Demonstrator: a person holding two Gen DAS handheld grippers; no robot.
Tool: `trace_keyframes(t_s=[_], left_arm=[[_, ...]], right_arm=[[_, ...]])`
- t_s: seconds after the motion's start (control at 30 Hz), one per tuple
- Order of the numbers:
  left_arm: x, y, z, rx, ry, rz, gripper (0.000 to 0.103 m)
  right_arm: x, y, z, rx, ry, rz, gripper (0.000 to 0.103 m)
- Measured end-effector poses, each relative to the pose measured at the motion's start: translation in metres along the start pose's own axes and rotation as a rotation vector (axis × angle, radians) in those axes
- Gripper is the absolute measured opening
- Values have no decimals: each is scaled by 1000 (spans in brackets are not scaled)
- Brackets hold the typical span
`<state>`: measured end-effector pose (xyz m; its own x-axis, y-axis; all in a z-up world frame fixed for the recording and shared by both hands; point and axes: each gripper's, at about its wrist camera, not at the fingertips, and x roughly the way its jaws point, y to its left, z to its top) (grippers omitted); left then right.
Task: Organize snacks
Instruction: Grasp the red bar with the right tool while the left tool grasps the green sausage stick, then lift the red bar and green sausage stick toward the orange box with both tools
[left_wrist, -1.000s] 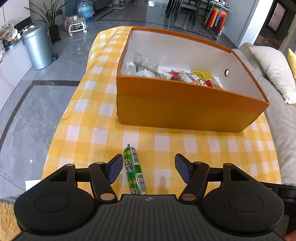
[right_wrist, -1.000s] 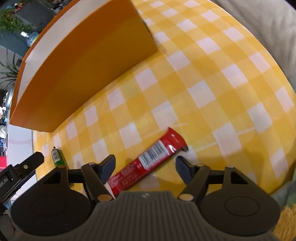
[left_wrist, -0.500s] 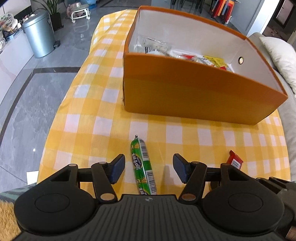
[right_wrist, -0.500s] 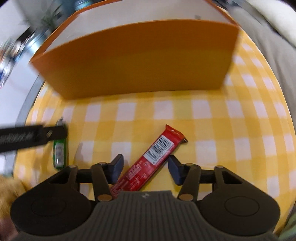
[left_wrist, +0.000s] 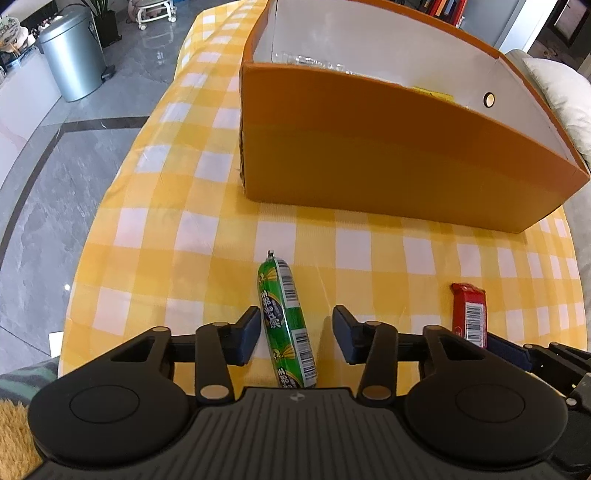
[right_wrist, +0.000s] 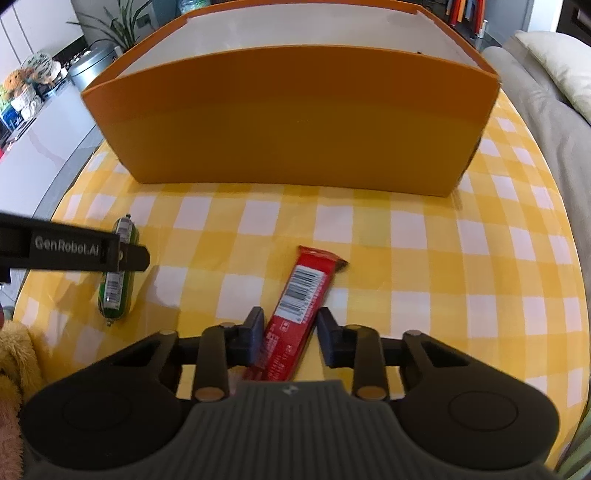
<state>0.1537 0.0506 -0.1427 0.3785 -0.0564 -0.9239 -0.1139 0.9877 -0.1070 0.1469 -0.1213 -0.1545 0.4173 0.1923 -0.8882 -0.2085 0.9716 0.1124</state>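
Checked worktop (left_wrist: 155, 236) is carrying an orange box (left_wrist: 388, 158). Left gripper (left_wrist: 295, 334), fingers spread, is straddling the green sausage (left_wrist: 286, 321); right gripper (right_wrist: 290, 334), fingers spread, is straddling the red bar (right_wrist: 295, 306). Only the left view is showing packets inside the box.

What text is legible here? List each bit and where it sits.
"GenRobot.AI": on the left tongs' side, seen in the right wrist view.
Green sausage: dark label characters, unreadable; barcodes, digits too small.
Red snack bar: barcode and small print, too blurred.
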Motion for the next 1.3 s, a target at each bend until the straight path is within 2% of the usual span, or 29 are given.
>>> trace_keyframes(t_s=[0.07, 0.2, 0.33, 0.57, 0.67, 0.9, 1.07, 1.3], left_arm=[[1, 0, -1, 0, 0, 5, 49], [3, -1, -1, 7, -6, 15, 43], [3, -2, -1, 14, -18, 16, 36], [3, -7, -3, 43, -45, 12, 25], [3, -16, -4, 80, -46, -17, 25], [1, -54, -16, 260, -48, -84, 25], [7, -62, -17, 283, -26, -62, 26], [13, -68, -20, 297, -44, -22, 34]], right_arm=[[-1, 1, 0, -11, -15, 12, 21], [-6, 8, 0, -64, -60, 30, 21], [-2, 6, 0, -68, -49, -11, 21], [2, -1, 1, -35, -31, -15, 21], [0, -3, 3, -31, -36, -31, 21], [0, -20, 2, 25, -16, -33, 21], [-2, -21, 1, 21, -19, -33, 22], [-2, -21, -2, 14, -35, -35, 25]])
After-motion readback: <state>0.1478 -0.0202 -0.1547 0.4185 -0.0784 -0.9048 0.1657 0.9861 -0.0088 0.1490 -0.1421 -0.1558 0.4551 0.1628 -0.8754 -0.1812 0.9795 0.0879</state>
